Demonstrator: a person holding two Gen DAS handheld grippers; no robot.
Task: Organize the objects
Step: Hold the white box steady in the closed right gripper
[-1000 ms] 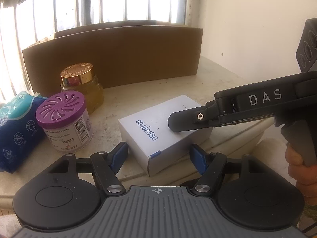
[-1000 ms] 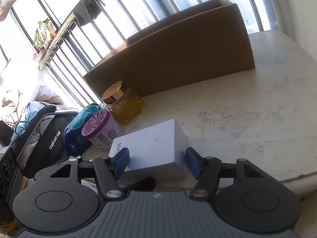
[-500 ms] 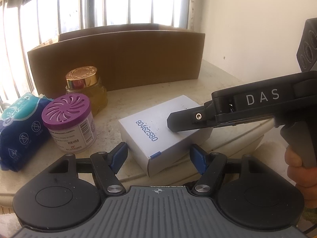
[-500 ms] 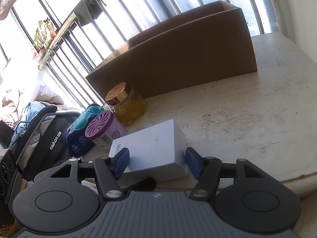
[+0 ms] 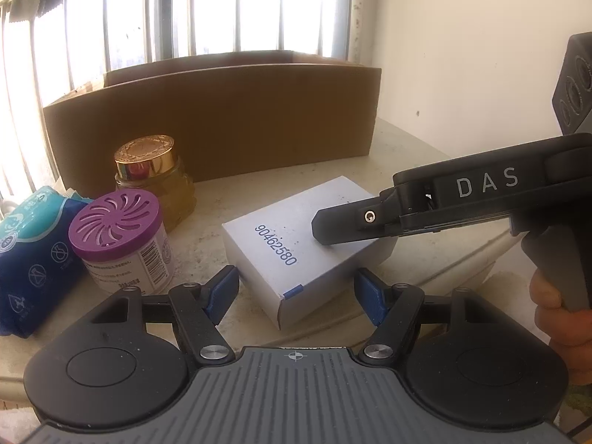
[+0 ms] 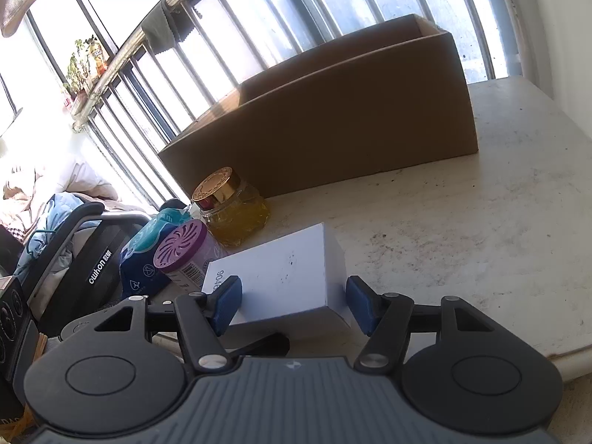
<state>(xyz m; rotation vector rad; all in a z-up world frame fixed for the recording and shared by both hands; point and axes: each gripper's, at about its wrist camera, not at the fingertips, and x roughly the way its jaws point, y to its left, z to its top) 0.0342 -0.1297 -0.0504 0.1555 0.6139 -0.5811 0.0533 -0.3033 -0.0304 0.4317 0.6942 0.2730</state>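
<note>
White box (image 6: 292, 270) sits between your right gripper's (image 6: 292, 301) spread fingers.
Your left gripper (image 5: 294, 290) is spread too, just before the box; cardboard box (image 5: 222, 118) stands behind.

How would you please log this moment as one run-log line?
right gripper: open, straddling white rectangular carton | left gripper: open, idle | brown cardboard box: behind
</note>
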